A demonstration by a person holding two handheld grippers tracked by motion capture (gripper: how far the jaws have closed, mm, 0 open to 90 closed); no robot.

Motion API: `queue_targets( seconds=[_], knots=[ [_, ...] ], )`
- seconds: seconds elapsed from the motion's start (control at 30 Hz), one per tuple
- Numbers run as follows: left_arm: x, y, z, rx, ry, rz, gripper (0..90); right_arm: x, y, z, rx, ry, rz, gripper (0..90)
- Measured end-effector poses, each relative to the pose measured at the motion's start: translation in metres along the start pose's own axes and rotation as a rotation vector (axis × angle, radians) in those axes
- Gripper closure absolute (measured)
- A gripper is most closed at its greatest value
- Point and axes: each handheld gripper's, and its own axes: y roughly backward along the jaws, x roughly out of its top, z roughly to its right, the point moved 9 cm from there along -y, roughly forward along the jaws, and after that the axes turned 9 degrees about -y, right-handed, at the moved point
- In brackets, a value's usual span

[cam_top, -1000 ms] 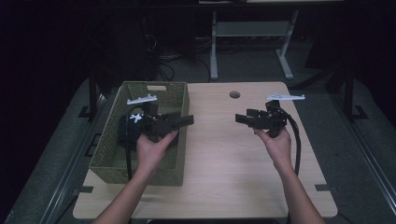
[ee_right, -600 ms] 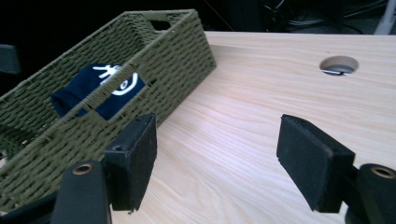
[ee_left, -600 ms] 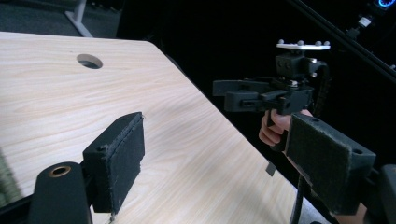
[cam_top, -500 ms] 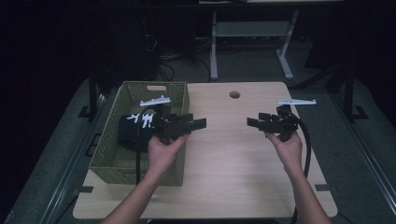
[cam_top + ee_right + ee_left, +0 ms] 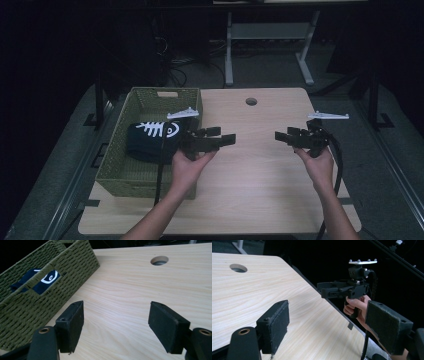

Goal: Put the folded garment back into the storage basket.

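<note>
The left tongs (image 5: 227, 136) stood wide open with nothing between the pads, held above the worktop (image 5: 260, 180) just beside the green woven basket (image 5: 120, 172). The right tongs (image 5: 281, 135) were open too and empty, held over the worktop's right side and pointing back toward the left pair, well apart from them. Inside the basket lay a dark folded cloth (image 5: 150, 140) with a white fish-skeleton print. The basket sat at the worktop's left edge. A round hole (image 5: 251, 101) showed near the worktop's far edge, between the two hands.
</note>
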Motion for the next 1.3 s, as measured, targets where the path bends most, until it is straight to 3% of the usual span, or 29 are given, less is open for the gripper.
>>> queue_targets(
  seconds=[0.47, 0.53, 0.77, 1.0, 1.27, 1.3],
  knots=[
    [-0.007, -0.017, 0.012, -0.014, -0.026, -0.011, 19.2, -0.011, 0.012, 0.020, -0.025, -0.022, 0.000, 27.8],
    [-0.009, -0.018, 0.013, -0.026, -0.010, 0.008, 19.2, -0.014, 0.013, 0.023, -0.029, -0.025, -0.003, 27.8],
    [-0.017, -0.026, 0.022, -0.047, -0.001, 0.006, 19.2, -0.022, 0.019, 0.033, -0.045, -0.032, -0.002, 27.8],
    [-0.034, -0.041, 0.041, -0.082, -0.028, -0.032, 19.2, -0.036, 0.028, 0.046, -0.072, -0.043, -0.004, 27.5],
    [-0.053, -0.054, 0.053, -0.078, -0.091, -0.078, 19.2, -0.051, 0.037, 0.058, -0.088, -0.047, -0.003, 27.5],
    [-0.057, -0.057, 0.056, -0.096, -0.088, -0.082, 19.2, -0.053, 0.038, 0.060, -0.095, -0.047, -0.007, 27.5]
  ],
)
